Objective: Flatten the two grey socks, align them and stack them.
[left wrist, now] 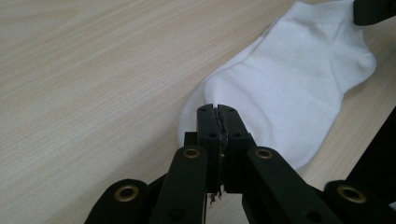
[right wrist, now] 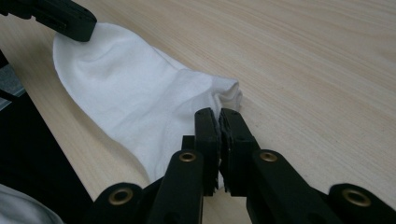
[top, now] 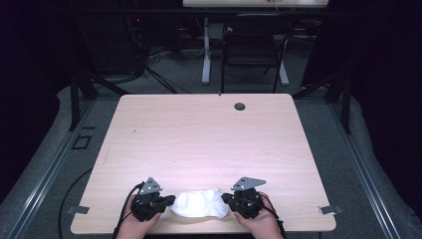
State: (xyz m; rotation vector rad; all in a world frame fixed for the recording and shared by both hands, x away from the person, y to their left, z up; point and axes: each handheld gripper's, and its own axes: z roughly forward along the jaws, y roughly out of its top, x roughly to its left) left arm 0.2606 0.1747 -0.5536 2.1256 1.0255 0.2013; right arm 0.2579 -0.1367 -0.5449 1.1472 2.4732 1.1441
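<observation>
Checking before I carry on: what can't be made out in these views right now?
- Whether either gripper pinches the sock: left gripper and right gripper have jaws together at its edge, which hide any cloth.
- Sock's underside: hidden against the table.
- Forearms: cut off by the high view's bottom edge.

Both hands sit at six o'clock, left gripper (top: 169, 200) aimed toward three, right gripper (top: 226, 198) toward nine, each with jaws pressed together, tips facing.

Dark rm, grey floor (top: 174, 74), 1 black chair (top: 251, 50).
</observation>
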